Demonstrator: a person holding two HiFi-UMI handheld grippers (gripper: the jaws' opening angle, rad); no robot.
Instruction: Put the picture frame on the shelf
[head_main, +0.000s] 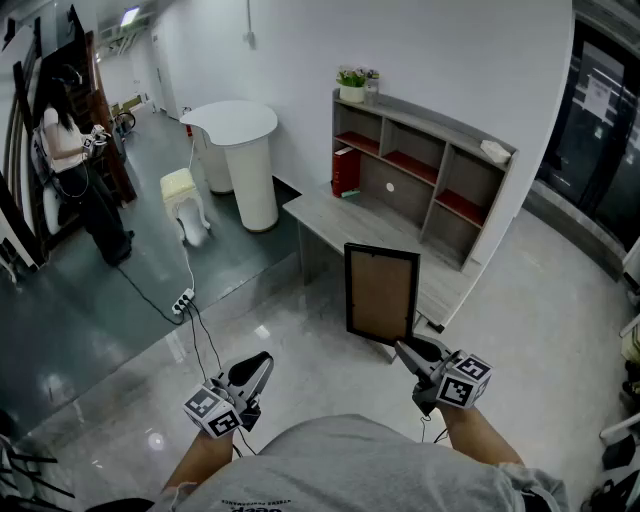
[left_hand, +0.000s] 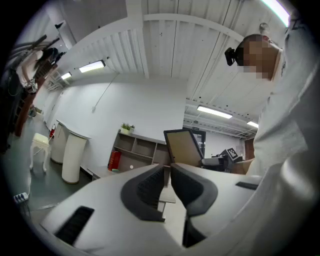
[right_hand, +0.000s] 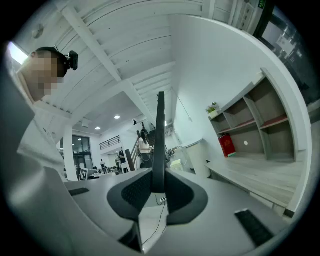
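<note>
The picture frame (head_main: 380, 292) is black-edged with a brown backing and hangs upright over the floor, in front of the low desk (head_main: 330, 218). My right gripper (head_main: 403, 347) is shut on its lower right corner. In the right gripper view the frame (right_hand: 160, 140) stands edge-on between the pads of that gripper (right_hand: 158, 187). My left gripper (head_main: 263, 362) hovers lower left of the frame, apart from it, jaws together and empty. The left gripper view shows its jaws (left_hand: 167, 172) with the frame (left_hand: 184, 147) beyond. The grey shelf unit (head_main: 430, 165) with open compartments stands on the desk against the wall.
Small potted plants (head_main: 352, 85) sit on top of the shelf and a red book (head_main: 345, 170) stands at its left end. A white round counter (head_main: 245, 150), a white stool (head_main: 185, 200) and a power strip (head_main: 183, 300) with its cable lie to the left. A person (head_main: 70, 150) stands far left.
</note>
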